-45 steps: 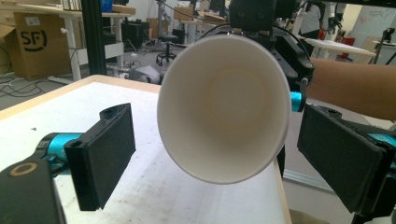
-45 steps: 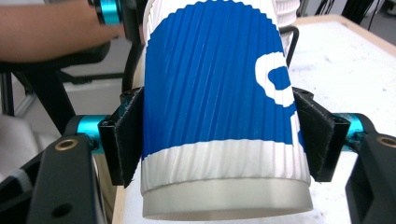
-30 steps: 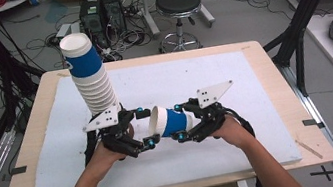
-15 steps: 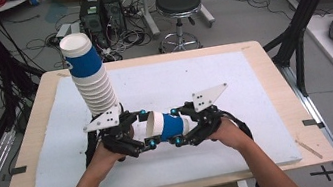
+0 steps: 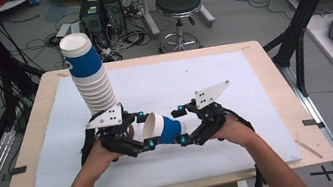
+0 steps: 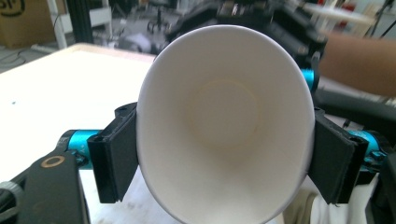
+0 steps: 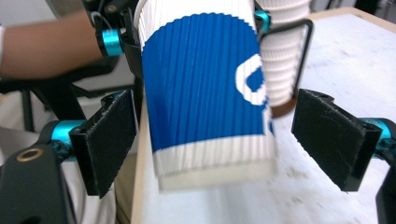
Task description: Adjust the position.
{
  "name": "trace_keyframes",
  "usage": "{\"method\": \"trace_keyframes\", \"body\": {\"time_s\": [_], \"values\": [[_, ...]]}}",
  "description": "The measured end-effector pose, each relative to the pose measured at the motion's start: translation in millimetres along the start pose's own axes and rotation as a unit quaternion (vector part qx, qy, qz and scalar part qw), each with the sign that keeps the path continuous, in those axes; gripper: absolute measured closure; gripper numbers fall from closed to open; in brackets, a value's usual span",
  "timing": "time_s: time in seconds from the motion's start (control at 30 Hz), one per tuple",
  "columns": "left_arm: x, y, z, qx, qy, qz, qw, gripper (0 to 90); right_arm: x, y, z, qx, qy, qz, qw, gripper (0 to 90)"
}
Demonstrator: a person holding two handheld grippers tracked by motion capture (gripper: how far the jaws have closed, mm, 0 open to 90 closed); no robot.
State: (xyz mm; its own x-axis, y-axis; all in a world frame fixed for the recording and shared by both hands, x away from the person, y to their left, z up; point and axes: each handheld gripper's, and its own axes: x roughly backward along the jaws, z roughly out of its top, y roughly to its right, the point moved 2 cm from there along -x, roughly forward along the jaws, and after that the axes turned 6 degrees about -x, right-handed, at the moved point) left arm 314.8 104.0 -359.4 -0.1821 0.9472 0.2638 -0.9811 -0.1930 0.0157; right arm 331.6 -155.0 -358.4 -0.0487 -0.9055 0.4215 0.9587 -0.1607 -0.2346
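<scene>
Paper cup (image 5: pixel 162 129), blue ribbed sleeve with white rim and base, lies on its side in the air just above the table (image 5: pixel 231 70), held between the two grippers near the table's near edge. Its open mouth faces left, toward the left gripper (image 5: pixel 140 139), whose jaws have just been closing and now press on the rim from both sides (in the left gripper view the rim is squeezed into an oval between the black pads (image 6: pixel 114 156)). The cup's base points right, into the right gripper (image 5: pixel 184 128). That gripper's jaws have just been opening; in the right gripper view the pads (image 7: pixel 106 140) stand clear of the cup (image 7: pixel 210 88) on either side, with a gap between each pad and the ribbed sleeve, so the cup sits between them without being gripped.

A tall stack of matching paper cups (image 5: pixel 89 75) rises just behind the left gripper, leaning a little toward the far left. A white mat (image 5: pixel 258 109) covers most of the table. Both of the person's hands, the left (image 5: pixel 96 155) and the right (image 5: pixel 233 131), rest close together over the near middle of the mat.
</scene>
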Motion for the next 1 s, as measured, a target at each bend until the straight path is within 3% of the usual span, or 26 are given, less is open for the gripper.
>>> {"method": "trace_keyframes", "body": {"time_s": [0.13, 0.3, 0.53, 0.73, 0.87, 1.0], "values": [[0.2, 0.3, 3.3, -0.003, -0.032, 0.003, 0.9995, 20.8, 7.6, 0.6, 4.4, 0.014, -0.031, -0.012, 0.9994, 14.2], [-3.8, 1.0, 6.4, -0.011, -0.07, -0.001, 0.9975, 20.7, 7.6, -0.7, 13.0, 0.035, -0.085, -0.017, 0.9956, 14.2], [-9.4, 4.5, 7.9, -0.017, -0.094, -0.008, 0.9954, 20.6, -8.2, -2.0, 17.9, 0.049, -0.131, 0.001, 0.9902, 14.2], [-12.6, 6.7, 7.7, -0.023, -0.106, -0.012, 0.994, 20.6, -23.8, -2.5, 17.6, 0.053, -0.173, 0.017, 0.9834, 14.3], [-15.9, 9.0, 7.2, -0.031, -0.122, -0.015, 0.9919, 20.6, -32.5, -3.0, 17.9, 0.056, -0.191, 0.026, 0.9797, 14.3], [-17.2, 10.8, 7.0, -0.031, -0.126, -0.017, 0.9914, 20.6, -37.8, -3.7, 17.7, 0.059, -0.201, 0.031, 0.9772, 14.4]]}}
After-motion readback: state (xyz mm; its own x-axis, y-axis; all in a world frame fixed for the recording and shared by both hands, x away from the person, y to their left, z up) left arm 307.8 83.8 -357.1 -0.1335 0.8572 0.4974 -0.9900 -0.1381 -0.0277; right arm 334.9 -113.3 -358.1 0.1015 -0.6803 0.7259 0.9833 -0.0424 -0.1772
